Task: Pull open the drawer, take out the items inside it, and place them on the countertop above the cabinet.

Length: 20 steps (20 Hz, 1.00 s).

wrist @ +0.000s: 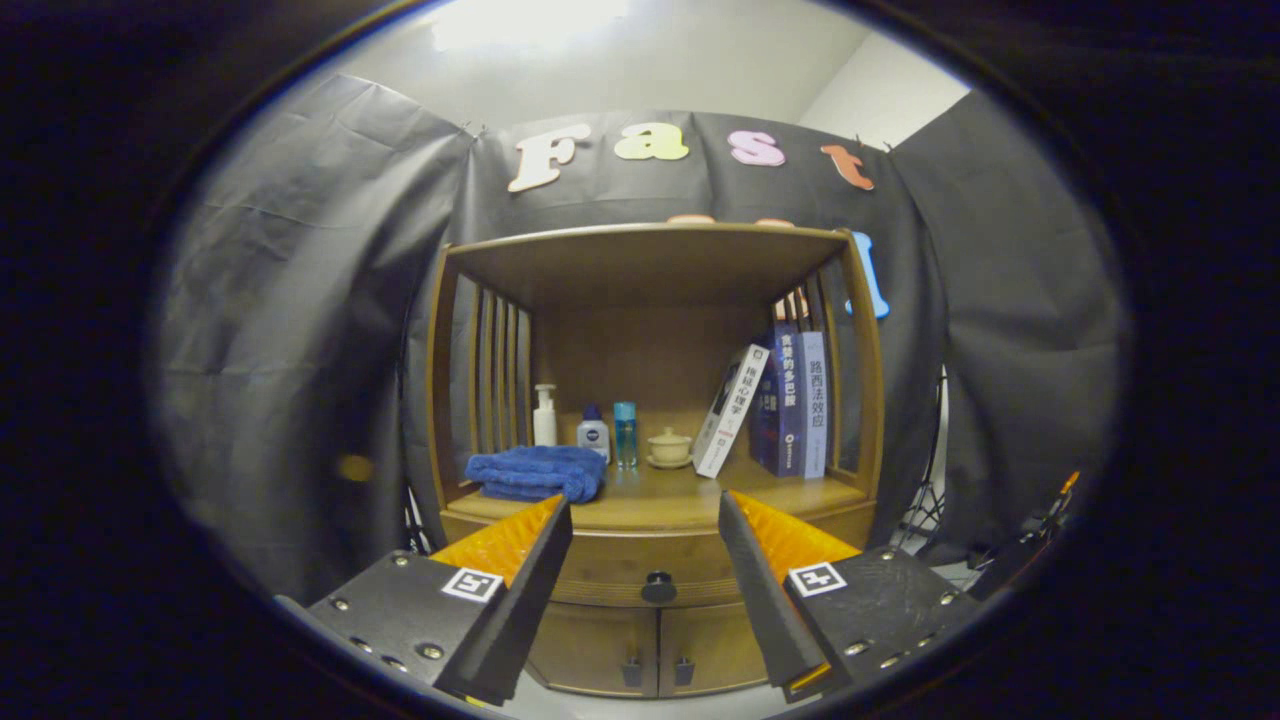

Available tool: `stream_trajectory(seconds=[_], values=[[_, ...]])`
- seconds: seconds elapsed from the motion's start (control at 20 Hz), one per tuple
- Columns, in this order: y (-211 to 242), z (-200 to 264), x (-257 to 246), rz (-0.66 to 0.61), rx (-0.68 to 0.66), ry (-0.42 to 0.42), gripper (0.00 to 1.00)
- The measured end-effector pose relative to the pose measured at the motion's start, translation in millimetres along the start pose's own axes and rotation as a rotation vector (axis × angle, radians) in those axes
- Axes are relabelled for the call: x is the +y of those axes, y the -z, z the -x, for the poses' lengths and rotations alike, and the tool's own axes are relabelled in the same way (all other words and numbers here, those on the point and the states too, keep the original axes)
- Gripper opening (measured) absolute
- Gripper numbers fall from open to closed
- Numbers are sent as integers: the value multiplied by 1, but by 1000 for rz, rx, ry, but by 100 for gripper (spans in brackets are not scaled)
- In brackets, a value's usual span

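Approach was the step in hand: the gripper [645, 535] hung in front of the wooden cabinet [655, 400] with its fingers spread wide and nothing held between them, and the drawer [650, 565] sat closed just under the countertop [660, 500]. Its dark round knob [657, 586] lay between the two fingers but beyond their tips, not yet touched. By my judgement the next move called for an advance straight toward that knob, a little lower, until the fingers flanked it, then a close on it and a steady pull outward. Contents of the drawer were hidden behind its front, so what had to come out could not be told. On the countertop a folded blue towel [537, 472] lay at the left, with small bottles [593, 430] and a lidded cup [669, 446] behind it and leaning books [780, 410] at the right, leaving bare wood near the front middle. Below the drawer, two lower doors [650, 645] were partly cut off by the fingers.
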<state>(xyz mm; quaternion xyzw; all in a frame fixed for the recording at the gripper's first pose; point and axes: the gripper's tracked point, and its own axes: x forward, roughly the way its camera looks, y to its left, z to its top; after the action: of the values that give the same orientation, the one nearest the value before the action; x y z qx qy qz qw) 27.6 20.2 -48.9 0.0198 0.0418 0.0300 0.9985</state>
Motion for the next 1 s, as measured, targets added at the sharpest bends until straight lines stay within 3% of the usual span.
stream_trajectory(seconds=[0.55,1.0], values=[[90,-53,10,-90,145,-6,91],[173,-113,-9,-132,307,61,87]])
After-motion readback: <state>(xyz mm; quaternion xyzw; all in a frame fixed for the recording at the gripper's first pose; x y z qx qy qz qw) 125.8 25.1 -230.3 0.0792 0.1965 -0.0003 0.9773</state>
